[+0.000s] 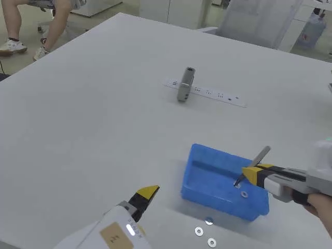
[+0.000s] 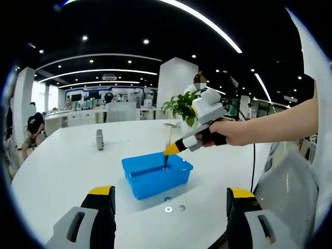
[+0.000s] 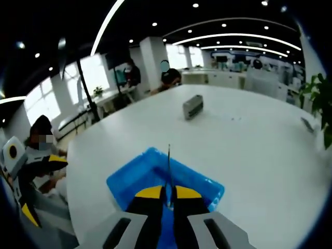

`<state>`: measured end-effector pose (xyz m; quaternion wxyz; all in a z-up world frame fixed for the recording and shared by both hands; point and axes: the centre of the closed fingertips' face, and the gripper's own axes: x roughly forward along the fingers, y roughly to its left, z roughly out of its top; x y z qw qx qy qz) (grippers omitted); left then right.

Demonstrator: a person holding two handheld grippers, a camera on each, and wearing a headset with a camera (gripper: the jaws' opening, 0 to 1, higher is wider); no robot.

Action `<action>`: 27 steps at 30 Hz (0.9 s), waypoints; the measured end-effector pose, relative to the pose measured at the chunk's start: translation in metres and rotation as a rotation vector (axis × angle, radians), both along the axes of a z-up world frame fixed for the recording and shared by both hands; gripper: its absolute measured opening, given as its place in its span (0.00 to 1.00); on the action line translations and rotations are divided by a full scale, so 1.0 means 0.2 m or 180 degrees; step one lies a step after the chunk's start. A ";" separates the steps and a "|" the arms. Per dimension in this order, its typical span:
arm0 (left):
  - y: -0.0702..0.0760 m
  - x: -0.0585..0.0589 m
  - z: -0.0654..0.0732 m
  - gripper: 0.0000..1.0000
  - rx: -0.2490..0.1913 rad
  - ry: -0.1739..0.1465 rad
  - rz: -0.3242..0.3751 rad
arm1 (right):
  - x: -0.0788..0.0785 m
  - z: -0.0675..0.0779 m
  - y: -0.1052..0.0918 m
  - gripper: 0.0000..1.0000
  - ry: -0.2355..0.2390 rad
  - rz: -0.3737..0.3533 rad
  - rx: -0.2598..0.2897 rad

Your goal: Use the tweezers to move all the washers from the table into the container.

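Right gripper [image 3: 168, 193]: I see it clamped on the tweezers [image 1: 261, 155], tips down inside the blue container [image 1: 207, 158].
Left gripper [image 2: 170, 193]: jaws wide apart, holding nothing.
Washers [image 1: 199, 231]: three on the worktop [image 1: 104, 129] just beside the container; one washer [image 1: 244, 194] inside.

A small grey device [image 1: 185, 84] stands on a flat white strip [image 1: 212, 94], perhaps a socket bar. A leafy green plant [image 2: 181, 106] rises behind it; a person [image 2: 35, 127] sits in the background
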<state>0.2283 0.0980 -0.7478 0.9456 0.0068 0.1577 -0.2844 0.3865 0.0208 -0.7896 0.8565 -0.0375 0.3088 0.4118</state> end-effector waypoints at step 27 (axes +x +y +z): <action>-0.03 -0.01 0.00 0.91 -0.0049 0.0013 -0.0106 | -0.03 -0.09 0.03 0.04 -0.0026 0.0100 -0.0211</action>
